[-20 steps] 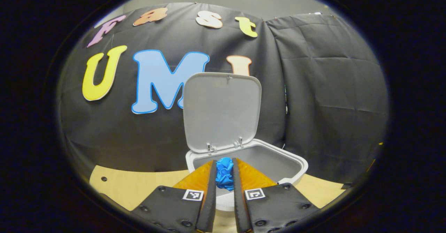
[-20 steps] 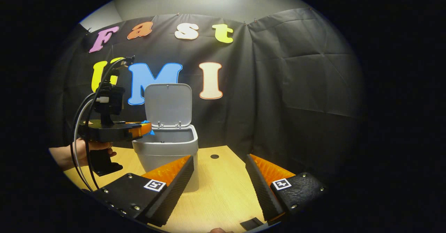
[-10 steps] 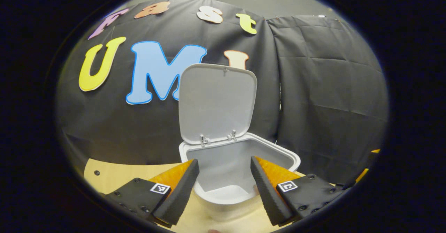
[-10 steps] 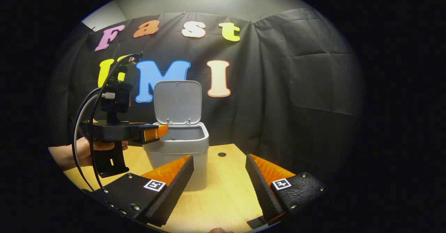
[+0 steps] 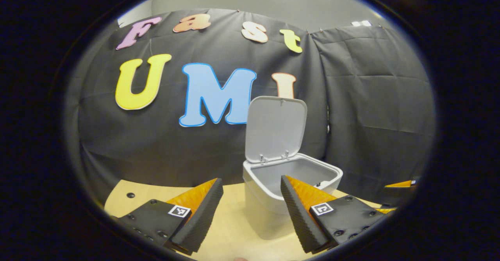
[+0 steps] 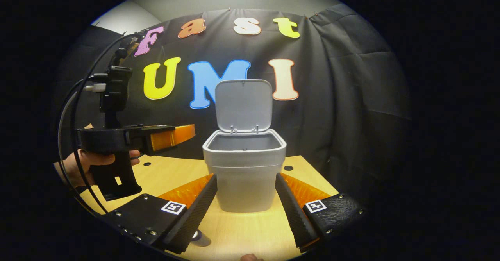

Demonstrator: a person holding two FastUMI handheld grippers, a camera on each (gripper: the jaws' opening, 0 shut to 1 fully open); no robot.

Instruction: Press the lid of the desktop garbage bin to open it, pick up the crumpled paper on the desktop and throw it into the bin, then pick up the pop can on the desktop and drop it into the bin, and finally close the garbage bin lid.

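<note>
The grey desktop bin [image 6: 244,175] stands on the wooden table with its lid [image 6: 243,104] up and upright. In the right gripper view it sits straight ahead of my right gripper [image 6: 246,210], which is open and empty, its fingers framing the bin's base. My left gripper [image 6: 189,132], held by a hand [image 6: 84,163], hovers left of the bin at rim height. In the left gripper view that gripper [image 5: 252,206] is open with nothing in it, and the bin [image 5: 265,210] with its raised lid [image 5: 275,130] is ahead to the right. The bin's inside is hidden.
The wooden table [image 6: 250,233] ends at the black cloth wall behind the bin. Small dark holes [image 6: 288,168] dot the tabletop. A small round object [image 6: 195,235] peeks out beside my right gripper's left finger; I cannot tell what it is.
The left gripper opened over the bin and let go of the blue crumpled paper, then drew back to the left. The right gripper view swung so the bin now sits centred.
</note>
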